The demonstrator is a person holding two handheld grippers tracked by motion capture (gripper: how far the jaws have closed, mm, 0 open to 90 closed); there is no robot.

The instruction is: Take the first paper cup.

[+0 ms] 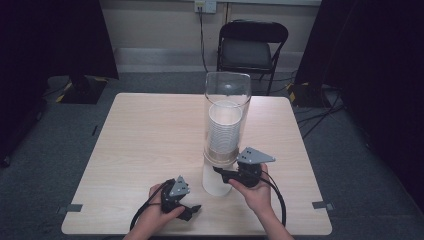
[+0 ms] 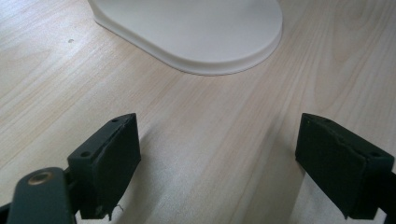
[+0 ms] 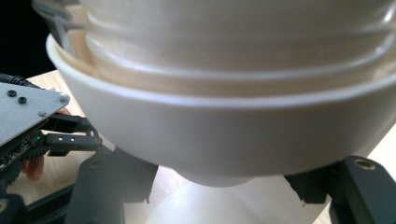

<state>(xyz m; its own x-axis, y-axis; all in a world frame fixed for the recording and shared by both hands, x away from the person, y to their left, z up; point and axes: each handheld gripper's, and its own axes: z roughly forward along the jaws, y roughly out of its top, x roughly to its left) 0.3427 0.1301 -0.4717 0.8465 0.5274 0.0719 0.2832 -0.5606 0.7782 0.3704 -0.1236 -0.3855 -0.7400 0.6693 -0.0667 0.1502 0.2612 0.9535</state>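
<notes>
The worktop (image 1: 150, 145) takes up the middle of the high view, and on it, right of centre, stands a cup dispenser (image 1: 226, 100): a clear tube on a white base (image 1: 216, 182), loaded with a stack of cups (image 1: 223, 127). The work in hand looks like drawing the bottom cup out of the tube's lower end.

The right tongs (image 1: 218, 171) are at the collar where tube meets base, lower centre of the frame. In the right gripper view their jaws stand apart at the bottom corners, with the lowest cup (image 3: 224, 140) bulging between and above them; I cannot tell whether either jaw touches it, but they are not clamped on it. The left tongs (image 1: 192, 209) lie low near the bottom edge of the high view, just left of the base. In the left gripper view their jaws are spread wide over bare wood, and the base (image 2: 196, 32) sits at the top of the frame, apart from them.

To do this well, I judge the right tongs should close on the cup's wall just below its rolled rim, gently enough not to crush it, then pull straight down along the tube's axis so only one cup comes free. The left tongs could press on the base to keep the dispenser from tipping or sliding.
</notes>
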